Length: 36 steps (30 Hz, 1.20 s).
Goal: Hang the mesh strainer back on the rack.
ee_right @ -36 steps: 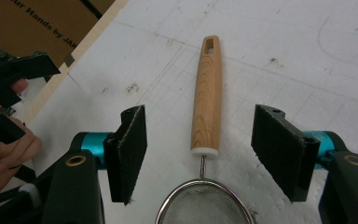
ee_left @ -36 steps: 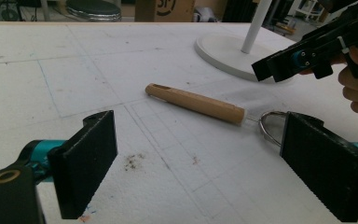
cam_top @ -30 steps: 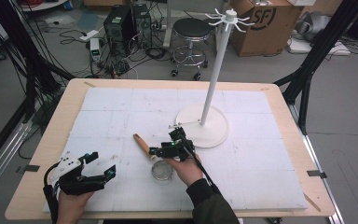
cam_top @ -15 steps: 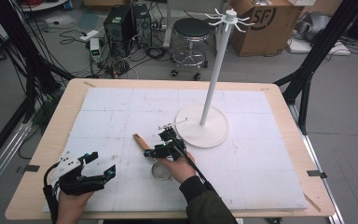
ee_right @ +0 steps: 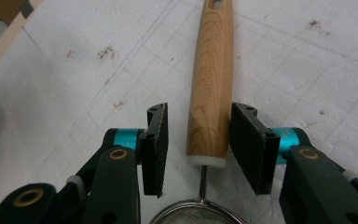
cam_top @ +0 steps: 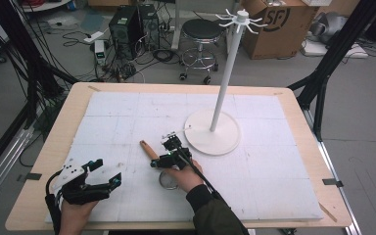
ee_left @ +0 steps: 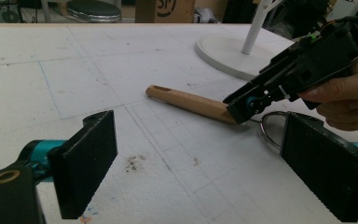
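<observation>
The small round metal mesh strainer with a tapered light-wood handle (cam_top: pixel 149 149) is lying flat on the white foam-board table cover (cam_top: pixel 274 161), its handle running from the sieve bowl (cam_top: pixel 168 179) up toward eleven o'clock in the high view. The right gripper (ee_right: pixel 199 137) is straddling the thick end of that handle, where the wood meets the wire neck: one black pad is sitting to either side with a sliver of daylight on each, so its jaws are released and not yet pinching. The handle's long axis is lying squarely across the closing line, so a straight squeeze looks sufficient. The left gripper (cam_top: pixel 108 175) is hovering well apart at eight o'clock, spread wide and carrying nothing; the right is clearly nearer.
</observation>
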### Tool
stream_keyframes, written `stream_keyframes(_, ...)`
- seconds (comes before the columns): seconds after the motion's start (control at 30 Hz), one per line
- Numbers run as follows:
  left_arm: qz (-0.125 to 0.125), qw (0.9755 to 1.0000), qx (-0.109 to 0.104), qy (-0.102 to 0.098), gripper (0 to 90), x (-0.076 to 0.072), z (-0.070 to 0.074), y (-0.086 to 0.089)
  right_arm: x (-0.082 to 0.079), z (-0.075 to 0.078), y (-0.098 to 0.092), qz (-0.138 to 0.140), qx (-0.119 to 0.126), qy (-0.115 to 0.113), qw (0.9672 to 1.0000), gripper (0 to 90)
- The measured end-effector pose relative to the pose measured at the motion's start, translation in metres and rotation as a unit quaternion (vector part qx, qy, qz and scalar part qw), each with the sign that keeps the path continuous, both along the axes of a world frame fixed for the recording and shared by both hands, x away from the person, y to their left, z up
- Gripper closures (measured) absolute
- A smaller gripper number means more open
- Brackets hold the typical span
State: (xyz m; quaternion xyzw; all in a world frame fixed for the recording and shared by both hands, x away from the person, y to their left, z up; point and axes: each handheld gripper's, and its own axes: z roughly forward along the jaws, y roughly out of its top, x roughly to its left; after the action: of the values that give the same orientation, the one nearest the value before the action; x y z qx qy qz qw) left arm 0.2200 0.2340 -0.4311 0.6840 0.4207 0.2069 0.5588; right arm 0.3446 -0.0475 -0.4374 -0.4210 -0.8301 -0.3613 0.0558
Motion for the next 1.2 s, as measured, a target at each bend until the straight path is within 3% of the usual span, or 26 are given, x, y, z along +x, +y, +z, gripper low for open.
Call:
stream_keyframes(0.3,-0.001,1.0,0.001,0.0,11.6,0.0,0.0,0.0,-0.004,-0.001,0.005,0.012,-0.031,-0.026,0.9991,61.0)
stream_keyframes(0.4,-0.001,1.0,0.0,0.0,11.6,0.0,0.0,-0.001,-0.009,0.001,0.01,0.014,-0.057,-0.04,0.9975,61.6)
stream_keyframes(0.73,-0.004,1.0,0.0,0.001,11.6,0.001,0.0,-0.002,-0.013,0.001,0.016,0.015,-0.078,-0.06,0.9951,61.1)
stream_keyframes(0.77,-0.004,1.0,0.002,0.001,11.6,0.001,0.0,-0.002,-0.014,0.0,0.018,0.023,-0.088,-0.078,0.9928,61.4)
stream_keyframes(0.8,-0.004,1.0,0.002,0.0,11.6,0.001,-0.001,-0.003,-0.014,0.0,0.018,0.023,-0.088,-0.078,0.9928,61.4)
stream_keyframes(0.87,-0.005,1.0,0.004,0.0,11.6,0.001,0.0,-0.003,-0.019,0.002,0.025,0.018,-0.118,-0.085,0.9892,61.4)
stream_keyframes(0.9,-0.006,1.0,0.003,0.001,11.6,0.001,0.0,-0.003,-0.019,0.002,0.025,0.018,-0.118,-0.085,0.9892,61.6)
stream_keyframes(0.93,-0.005,1.0,0.002,0.001,11.6,0.001,0.0,-0.003,-0.018,0.002,0.027,0.023,-0.129,-0.093,0.987,62.1)
stream_keyframes(1.13,-0.007,1.0,0.005,0.001,11.6,0.001,-0.001,-0.004,-0.017,0.003,0.03,0.024,-0.139,-0.094,0.9856,62.9)
stream_keyframes(1.2,-0.009,0.9999,0.005,0.002,11.6,0.001,-0.001,-0.004,-0.018,0.003,0.032,0.028,-0.149,-0.096,0.9838,63.2)
